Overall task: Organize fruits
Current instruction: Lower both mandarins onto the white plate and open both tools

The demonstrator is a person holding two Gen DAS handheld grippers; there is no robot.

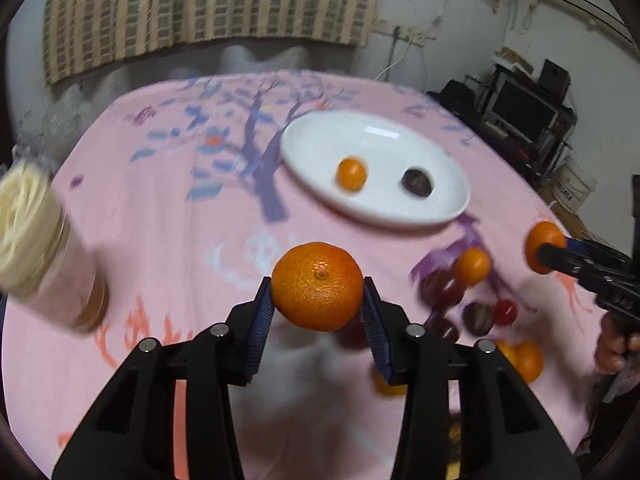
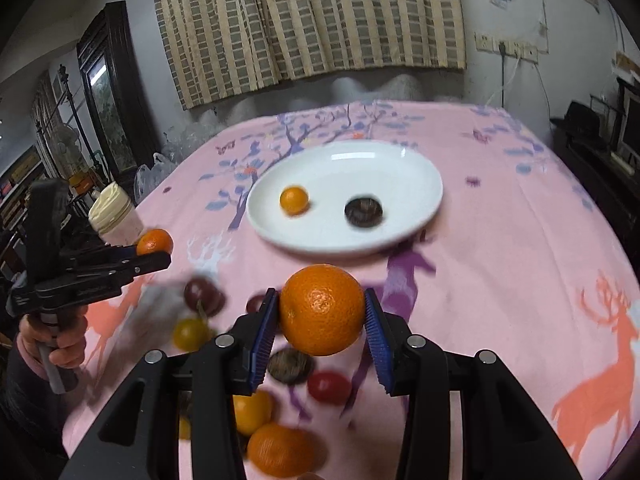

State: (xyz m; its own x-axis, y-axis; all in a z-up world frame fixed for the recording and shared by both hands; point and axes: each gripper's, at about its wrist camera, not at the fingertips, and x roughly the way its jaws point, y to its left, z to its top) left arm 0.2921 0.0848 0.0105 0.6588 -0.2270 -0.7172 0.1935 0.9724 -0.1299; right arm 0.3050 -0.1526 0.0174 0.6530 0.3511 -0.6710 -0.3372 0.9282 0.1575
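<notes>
In the left wrist view my left gripper [image 1: 319,294] is shut on a large orange [image 1: 318,286], lifted above the pink tablecloth. My right gripper [image 2: 322,314] is likewise shut on another large orange [image 2: 322,308] in the air. Each gripper also shows in the other's view: the right gripper [image 1: 546,254] at the right edge, the left gripper [image 2: 158,254] at the left, in a hand. Beyond them a white oval plate [image 1: 360,140] [image 2: 360,168] holds a small orange [image 1: 351,174] [image 2: 294,200] and a dark round fruit [image 1: 417,181] [image 2: 363,210].
Loose fruit lies on the cloth below the grippers: a red tomato [image 2: 329,387], oranges [image 2: 280,448], a yellow fruit [image 2: 190,334] and dark plums [image 2: 202,294]. A cream-lidded jar [image 1: 36,248] [image 2: 114,212] stands at the table's left edge. Curtains hang behind.
</notes>
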